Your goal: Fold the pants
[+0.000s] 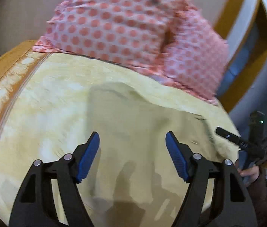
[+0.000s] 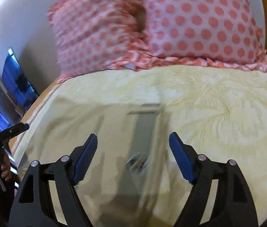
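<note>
so the pants [image 2: 144,132] lie pale and blurred on the bed [image 2: 228,113], below the dotted pillows [image 2: 190,28]. both the left gripper [image 1: 132,155] and right gripper [image 2: 133,157] hover above with fingers wide, holding nothing. best to lower each onto an edge of the cloth and pinch one layer cleanly before lifting.

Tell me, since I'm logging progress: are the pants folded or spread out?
Mostly spread: the pale pants lie flat on the yellow bedspread, their waistband and button facing up. Blur hides any partial fold. Both grippers, left and right, hover open.
</note>
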`<state>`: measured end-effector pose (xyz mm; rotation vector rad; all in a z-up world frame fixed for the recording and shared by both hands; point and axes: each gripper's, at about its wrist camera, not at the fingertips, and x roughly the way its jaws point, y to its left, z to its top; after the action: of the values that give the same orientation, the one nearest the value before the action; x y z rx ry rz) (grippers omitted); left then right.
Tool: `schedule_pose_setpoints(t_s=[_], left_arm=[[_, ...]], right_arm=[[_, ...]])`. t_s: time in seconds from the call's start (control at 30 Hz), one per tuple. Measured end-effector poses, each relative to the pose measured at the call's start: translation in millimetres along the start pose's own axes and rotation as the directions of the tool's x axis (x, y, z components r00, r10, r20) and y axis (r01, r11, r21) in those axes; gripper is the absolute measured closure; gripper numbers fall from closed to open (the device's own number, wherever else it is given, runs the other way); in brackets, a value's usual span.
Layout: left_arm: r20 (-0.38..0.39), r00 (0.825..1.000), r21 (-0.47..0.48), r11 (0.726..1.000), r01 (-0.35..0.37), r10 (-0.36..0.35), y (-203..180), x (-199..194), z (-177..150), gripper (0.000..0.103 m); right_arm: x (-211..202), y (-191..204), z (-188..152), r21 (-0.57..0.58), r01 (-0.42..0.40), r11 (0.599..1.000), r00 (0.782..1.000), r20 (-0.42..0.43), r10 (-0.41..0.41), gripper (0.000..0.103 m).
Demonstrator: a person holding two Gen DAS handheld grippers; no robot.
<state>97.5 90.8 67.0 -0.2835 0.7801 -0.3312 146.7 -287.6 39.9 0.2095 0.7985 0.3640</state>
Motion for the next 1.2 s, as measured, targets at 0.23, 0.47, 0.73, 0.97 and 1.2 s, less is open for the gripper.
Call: schedule_pose_setpoints(t_s=[0.23,0.47,0.73,0.97,1.2], left_arm=[[-0.173,0.985,-0.039,0.999,-0.01,0.003,27,59,21,0.032],[-0.2,0.977,-0.061,0.996,0.059,-0.07,23,84,35,0.028],[-0.168,0.983,-0.09,0.994,0.063,-0.078,26,76,38,0.095],[-0.098,0.995,0.036,0.999,0.017,-0.014,-1,74,77,0.099],[-0.067,0.991,0.019,0.993,-0.117,0.118,14,154,136,0.097]], right_arm=[[42,-21,15,0.013,-0.014,1.0,0.994,-0.106,0.015,0.04],[40,-19,8,-0.015,-0.06,0.998,0.993,-0.107,0.058,0.059],[17,-4,9,-0.084,-0.114,0.99,0.992,-0.061,0.109,0.09],[23,9,54,-0.109,-0.092,0.99,0.996,-0.019,0.09,0.092],[79,-27,110,-0.037,0.007,0.999,1.0,0.029,-0.006,0.091]])
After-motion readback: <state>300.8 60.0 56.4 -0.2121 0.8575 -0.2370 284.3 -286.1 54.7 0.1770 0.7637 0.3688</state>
